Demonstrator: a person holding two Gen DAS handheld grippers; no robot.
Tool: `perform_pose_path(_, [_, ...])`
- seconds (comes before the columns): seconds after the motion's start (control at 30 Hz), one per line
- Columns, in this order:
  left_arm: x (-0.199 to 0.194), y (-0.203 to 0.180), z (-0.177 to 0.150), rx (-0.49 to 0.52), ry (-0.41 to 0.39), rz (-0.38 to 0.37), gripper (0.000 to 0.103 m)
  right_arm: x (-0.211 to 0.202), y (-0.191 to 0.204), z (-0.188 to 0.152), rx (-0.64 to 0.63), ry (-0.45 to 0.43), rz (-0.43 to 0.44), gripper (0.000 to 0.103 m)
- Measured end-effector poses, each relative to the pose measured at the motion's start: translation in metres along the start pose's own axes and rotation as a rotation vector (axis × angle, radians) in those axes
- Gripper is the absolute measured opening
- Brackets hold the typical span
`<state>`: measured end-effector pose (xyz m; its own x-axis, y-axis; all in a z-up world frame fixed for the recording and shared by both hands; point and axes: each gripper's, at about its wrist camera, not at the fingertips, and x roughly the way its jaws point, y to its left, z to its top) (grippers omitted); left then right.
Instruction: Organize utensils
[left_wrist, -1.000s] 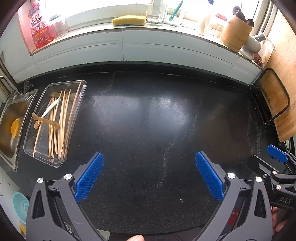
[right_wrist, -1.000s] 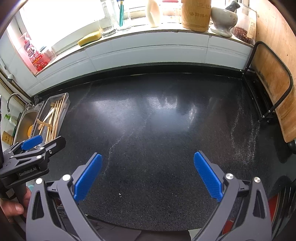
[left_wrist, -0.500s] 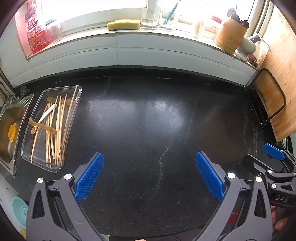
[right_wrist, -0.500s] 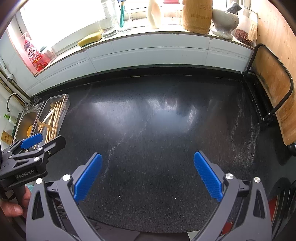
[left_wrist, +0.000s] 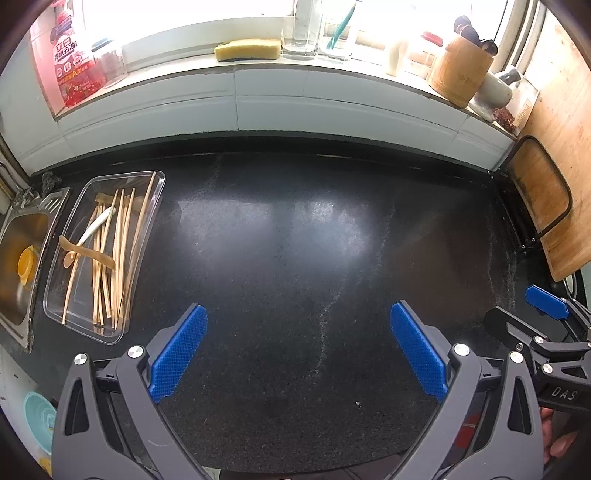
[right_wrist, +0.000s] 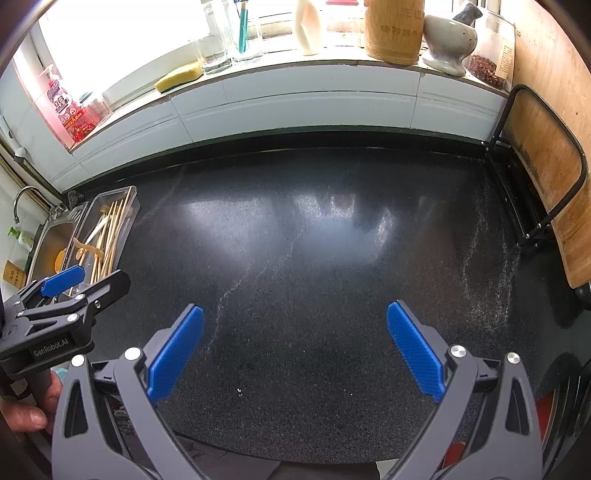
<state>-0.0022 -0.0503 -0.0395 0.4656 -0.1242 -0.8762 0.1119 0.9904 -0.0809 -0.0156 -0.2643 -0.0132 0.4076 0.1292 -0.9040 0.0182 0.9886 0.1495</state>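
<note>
Chopsticks and spoons lie in a clear tray at far left of the black desk, beside the sink. Left tool and right tool both released, jaws wide, empty, over the near desk.

The left gripper hangs above the dark tabletop, blue fingers spread wide, nothing between them. At far left, a clear tray holds chopsticks and spoons beside the sink.
</note>
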Motion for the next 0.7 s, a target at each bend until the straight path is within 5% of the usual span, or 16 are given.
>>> perform_pose_path(0.7, [0.0001,-0.0007,0.0001,0.009,0.000,0.000,0.097,0.0007,0.0025,0.0005,-0.007,0.005,-0.003,0.096])
